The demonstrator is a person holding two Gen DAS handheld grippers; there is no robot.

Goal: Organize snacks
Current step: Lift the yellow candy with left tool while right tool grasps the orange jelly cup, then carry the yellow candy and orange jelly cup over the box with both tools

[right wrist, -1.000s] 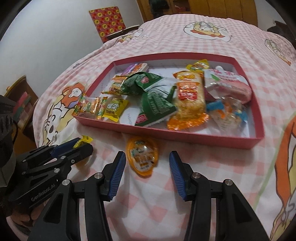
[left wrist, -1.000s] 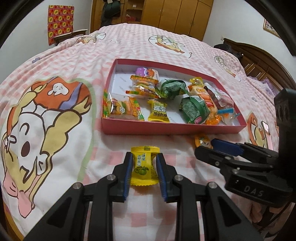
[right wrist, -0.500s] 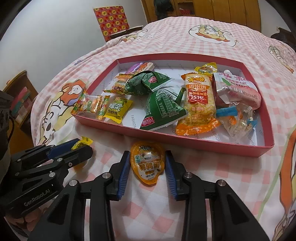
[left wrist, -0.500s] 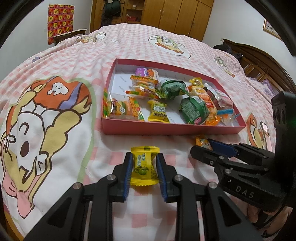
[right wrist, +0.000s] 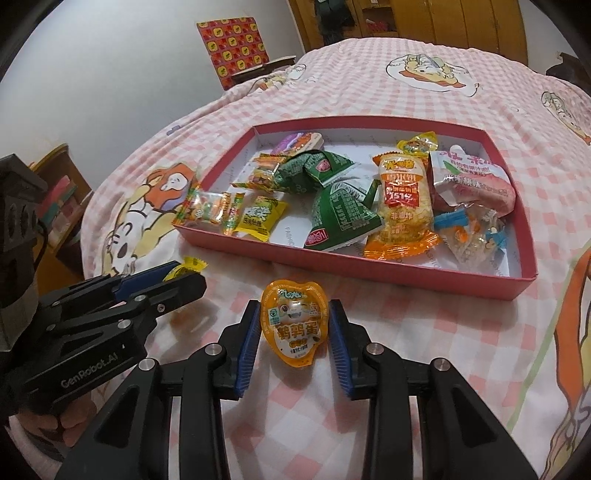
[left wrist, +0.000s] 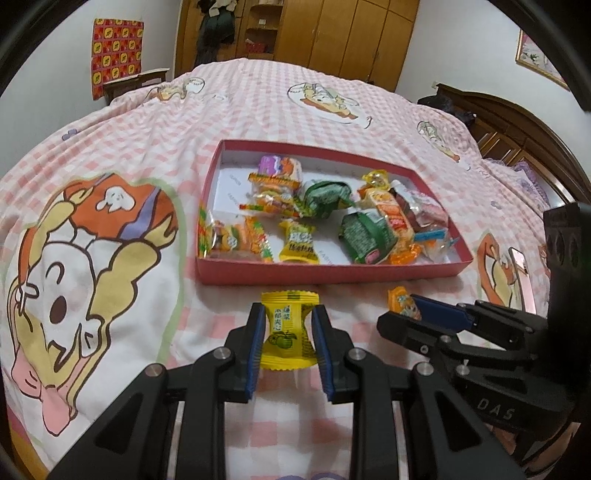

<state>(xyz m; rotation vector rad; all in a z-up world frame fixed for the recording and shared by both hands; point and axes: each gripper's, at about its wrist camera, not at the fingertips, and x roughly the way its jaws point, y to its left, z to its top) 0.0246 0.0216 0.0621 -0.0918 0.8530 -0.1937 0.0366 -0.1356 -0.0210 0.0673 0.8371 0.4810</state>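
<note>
left gripper (left wrist: 289,334) clamps yellow candy (left wrist: 288,328) – right gripper (right wrist: 294,328) just closed onto orange egg pack (right wrist: 294,323), both just before red box (right wrist: 399,273).

Yellow candy (left wrist: 288,334): side edges covered by the blue pads of the left gripper (left wrist: 289,345); in the right wrist view only a corner shows past the black fingers.
Orange egg pack (right wrist: 294,323): in the left wrist view mostly hidden behind the right gripper (right wrist: 294,338); only its top shows.
Red tray (left wrist: 332,271): near wall hides the lower ends of the front packs.
Small print on wrappers: too small to read.
Gripper bodies: cut off by the bottom edge.
Wardrobe (left wrist: 332,33): top cut off by the frame.
</note>
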